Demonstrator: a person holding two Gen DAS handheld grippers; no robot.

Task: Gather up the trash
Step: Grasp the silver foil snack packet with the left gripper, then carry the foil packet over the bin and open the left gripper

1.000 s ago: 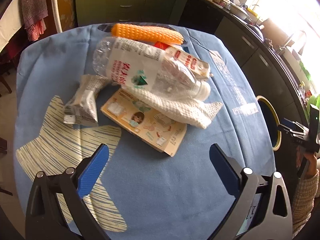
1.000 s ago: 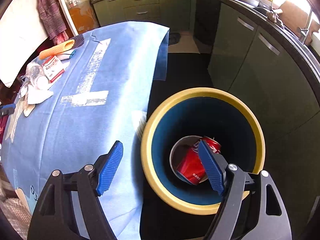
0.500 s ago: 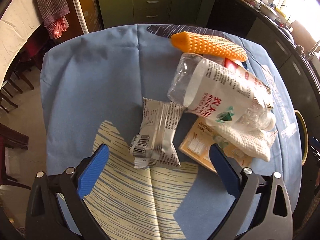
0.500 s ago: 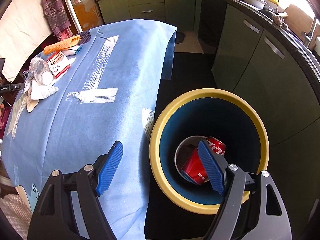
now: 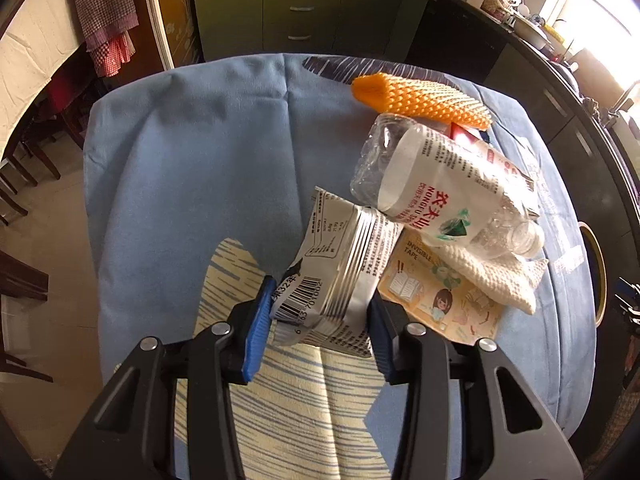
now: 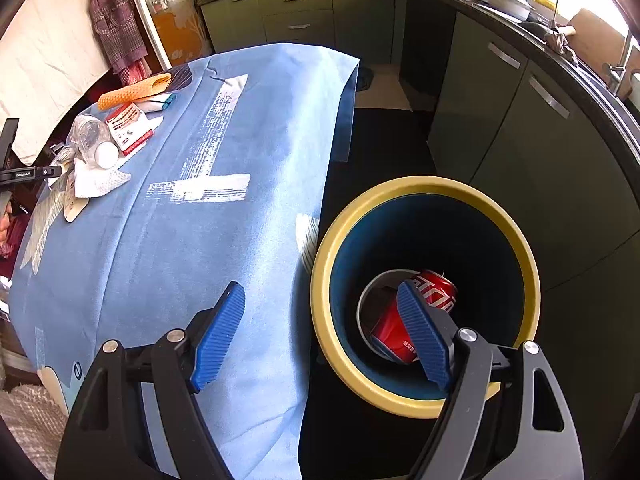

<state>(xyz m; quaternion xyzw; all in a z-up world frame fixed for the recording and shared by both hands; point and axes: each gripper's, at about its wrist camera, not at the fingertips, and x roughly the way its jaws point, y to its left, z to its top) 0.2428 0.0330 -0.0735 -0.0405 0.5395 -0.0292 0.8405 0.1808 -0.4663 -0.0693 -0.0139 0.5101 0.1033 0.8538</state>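
Observation:
My left gripper (image 5: 318, 330) is shut on a silver snack wrapper (image 5: 340, 276) with a barcode, on the blue tablecloth (image 5: 192, 168). Beside it lie a crushed clear plastic bottle (image 5: 444, 188), a white cloth (image 5: 492, 276), a tape card (image 5: 440, 304), a red and white box (image 5: 496, 156) and an orange mesh sleeve (image 5: 420, 98). My right gripper (image 6: 320, 332) is open and empty, above the table edge and the yellow-rimmed blue bin (image 6: 424, 188). A red cola can (image 6: 416, 312) lies in the bin.
The bin's rim shows at the table's right edge in the left wrist view (image 5: 596, 272). Dark green cabinets (image 6: 520, 120) run behind the bin and behind the table. The trash pile (image 6: 104, 148) is at the far left in the right wrist view. Wooden chairs (image 5: 20, 184) stand left of the table.
My left gripper has moved left and down onto the snack wrapper and shut on it. My right gripper has stayed open over the bin, drifting slightly.

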